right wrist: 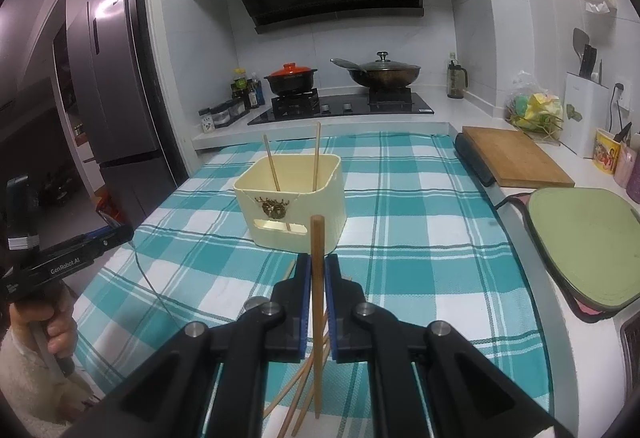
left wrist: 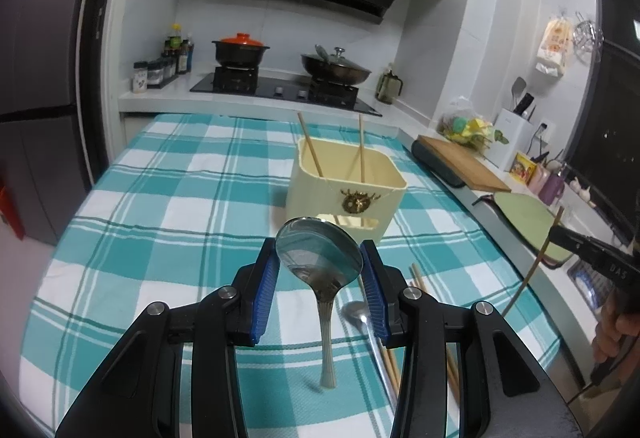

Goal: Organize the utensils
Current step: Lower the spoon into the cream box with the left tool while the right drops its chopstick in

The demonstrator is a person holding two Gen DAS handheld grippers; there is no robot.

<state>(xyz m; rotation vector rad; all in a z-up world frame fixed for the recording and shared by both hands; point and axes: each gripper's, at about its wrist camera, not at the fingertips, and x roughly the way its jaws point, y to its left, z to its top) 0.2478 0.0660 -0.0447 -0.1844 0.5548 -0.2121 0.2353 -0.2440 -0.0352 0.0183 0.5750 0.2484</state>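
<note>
Chopsticks (right wrist: 316, 158), two of them, already stand in the cream box (right wrist: 292, 214), so the sorting looks partly done. Short of the box and above the cloth, the left gripper (left wrist: 320, 258) clamps a spoon (left wrist: 318, 252) by its bowl, handle hanging down, while the right gripper (right wrist: 317, 270) is pinched tight on one upright chopstick (right wrist: 318, 318). Left to go in, I judge: both held pieces, plus a second spoon (left wrist: 360, 314) and several loose chopsticks (right wrist: 296, 390) lying on the cloth nearer than the box.
</note>
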